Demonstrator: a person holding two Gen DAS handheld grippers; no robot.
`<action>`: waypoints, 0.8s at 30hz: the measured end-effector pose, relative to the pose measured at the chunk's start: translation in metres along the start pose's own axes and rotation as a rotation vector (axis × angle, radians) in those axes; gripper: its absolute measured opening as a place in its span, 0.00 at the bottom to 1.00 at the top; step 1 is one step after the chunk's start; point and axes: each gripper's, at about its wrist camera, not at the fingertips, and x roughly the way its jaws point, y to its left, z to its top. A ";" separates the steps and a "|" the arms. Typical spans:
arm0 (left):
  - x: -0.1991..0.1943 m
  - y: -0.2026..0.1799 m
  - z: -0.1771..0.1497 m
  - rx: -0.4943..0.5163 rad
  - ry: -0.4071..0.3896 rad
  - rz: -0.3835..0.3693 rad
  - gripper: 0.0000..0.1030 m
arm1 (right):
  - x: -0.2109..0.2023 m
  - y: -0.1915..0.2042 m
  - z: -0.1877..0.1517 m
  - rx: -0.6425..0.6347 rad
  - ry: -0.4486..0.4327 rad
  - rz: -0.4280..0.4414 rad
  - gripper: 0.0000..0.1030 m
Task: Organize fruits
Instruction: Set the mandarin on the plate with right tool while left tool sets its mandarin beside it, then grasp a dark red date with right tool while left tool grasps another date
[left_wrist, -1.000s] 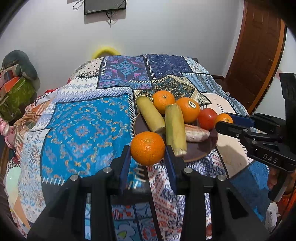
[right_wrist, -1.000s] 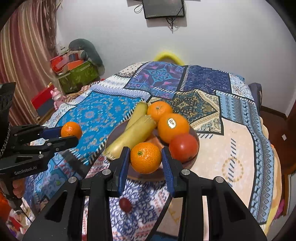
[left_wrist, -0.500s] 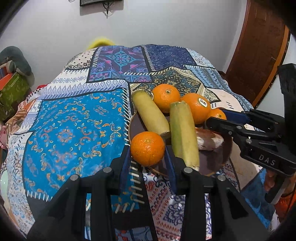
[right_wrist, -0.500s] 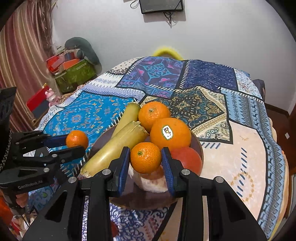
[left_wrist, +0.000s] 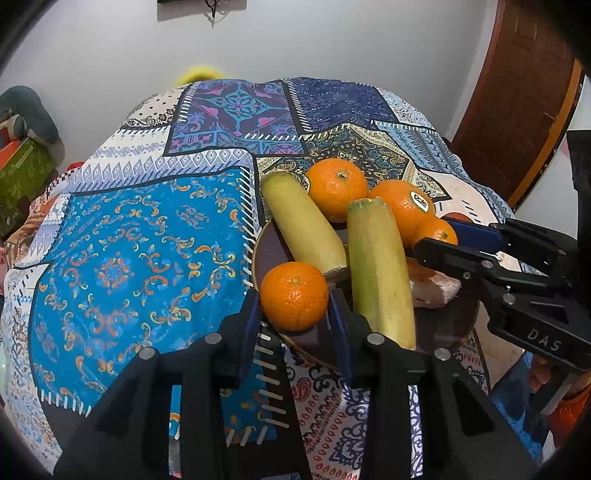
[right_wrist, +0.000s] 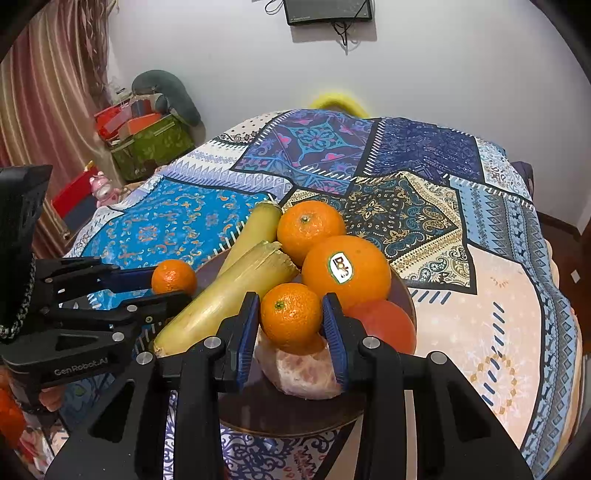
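The left tongs (left_wrist: 294, 319) pinch a small mandarin (left_wrist: 294, 295) over the near left rim of the dark brown plate (left_wrist: 448, 325), just beside two cut yellow-green stalks (left_wrist: 376, 273). The right tongs (right_wrist: 290, 325) pinch another mandarin (right_wrist: 290, 314) over the plate's middle, above a peeled pale fruit (right_wrist: 301, 373) and just before a stickered orange (right_wrist: 347, 273). The plate rests on a patchwork-patterned cloth (right_wrist: 491, 332).
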 end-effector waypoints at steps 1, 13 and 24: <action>0.001 0.001 0.001 -0.007 0.006 -0.003 0.36 | 0.000 0.000 0.000 -0.001 0.002 0.002 0.32; -0.018 0.004 0.000 -0.049 0.004 -0.021 0.40 | -0.022 0.009 -0.003 -0.012 -0.002 0.004 0.39; -0.094 0.001 -0.018 -0.020 -0.114 0.047 0.41 | -0.067 0.017 -0.017 -0.024 -0.013 -0.035 0.39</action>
